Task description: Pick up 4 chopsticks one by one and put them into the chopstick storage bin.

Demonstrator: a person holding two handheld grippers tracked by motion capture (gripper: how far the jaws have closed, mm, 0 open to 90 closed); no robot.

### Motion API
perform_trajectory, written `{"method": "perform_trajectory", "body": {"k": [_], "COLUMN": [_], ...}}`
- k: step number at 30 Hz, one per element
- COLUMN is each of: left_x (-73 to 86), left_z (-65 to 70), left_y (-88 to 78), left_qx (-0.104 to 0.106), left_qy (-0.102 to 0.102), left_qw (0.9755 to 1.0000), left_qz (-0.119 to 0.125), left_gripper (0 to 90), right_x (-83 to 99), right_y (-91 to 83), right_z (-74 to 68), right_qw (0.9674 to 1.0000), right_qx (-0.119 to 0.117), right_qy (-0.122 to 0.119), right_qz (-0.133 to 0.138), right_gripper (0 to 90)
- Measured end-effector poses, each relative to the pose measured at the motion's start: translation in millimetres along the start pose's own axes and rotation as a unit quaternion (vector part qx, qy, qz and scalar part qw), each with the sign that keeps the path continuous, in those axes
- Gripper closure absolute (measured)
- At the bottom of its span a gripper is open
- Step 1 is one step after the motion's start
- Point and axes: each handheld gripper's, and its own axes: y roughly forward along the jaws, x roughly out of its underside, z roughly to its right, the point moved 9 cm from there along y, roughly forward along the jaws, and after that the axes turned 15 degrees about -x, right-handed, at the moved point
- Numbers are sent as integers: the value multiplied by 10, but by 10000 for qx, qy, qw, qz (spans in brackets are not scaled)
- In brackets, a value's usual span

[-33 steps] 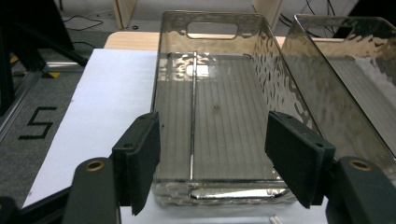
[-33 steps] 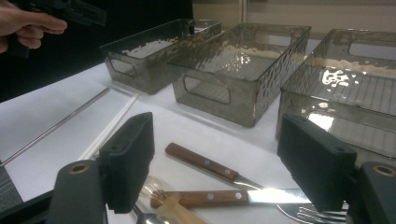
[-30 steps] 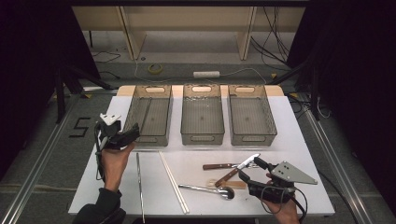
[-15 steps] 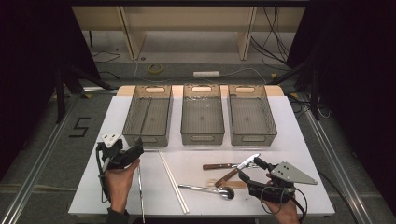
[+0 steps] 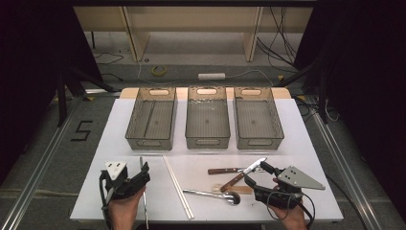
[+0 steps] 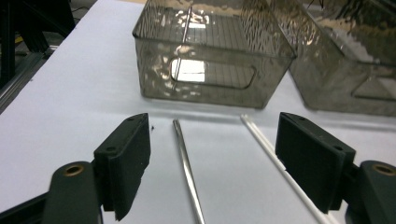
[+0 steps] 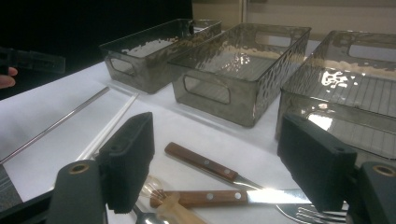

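My left gripper [image 5: 143,171] hovers low over the front left of the white table [image 5: 115,129], open, and its jaws have just been opening. In the left gripper view a metal chopstick [image 6: 187,168] lies on the table between the left gripper's [image 6: 212,140] jaws, untouched by the pads. A white chopstick [image 6: 275,154] runs beside its right jaw. My right gripper [image 5: 257,173] rests open at the front right, above two wooden-handled knives [image 7: 201,163], a fork [image 7: 303,214] and a spoon [image 5: 225,195]. Nothing is pressed between the right gripper's [image 7: 219,135] jaws.
Three translucent grey bins stand in a row at the back: left bin [image 5: 152,141], middle bin [image 5: 208,141], right bin [image 5: 258,141]. Another metal chopstick [image 6: 187,23] lies inside the left bin. A pair of white chopsticks [image 5: 178,187] lies diagonally between the two hands.
My left hand has drawn back from beside the left bin toward the table's front edge and sunk lower, over the metal chopstick. The right hand has kept still.
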Motion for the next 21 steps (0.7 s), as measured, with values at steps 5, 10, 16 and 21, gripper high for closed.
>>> {"method": "perform_trajectory", "body": {"k": [5,10,16,21], "left_x": [175,374,490,577], "left_z": [24,28,14,30], "left_y": [-10,45,43,20], "left_qx": [36,27,-17,-36], "left_qy": [42,101,121,135], "left_qw": [9997,9987,9983,9979], "left_qz": [-242,-498,-567,-631], "left_gripper": [294,341,429,486], "right_x": [3,3,4,7], "right_y": [3,5,6,9], "right_z": [0,-1,0,-4], "right_qw": [10000,10000,10000,10000], "right_qx": [10,12,17,23], "right_qy": [3,-1,-6,-18], "right_qz": [-20,-18,-23,-35], "right_gripper": [284,284,284,284]}}
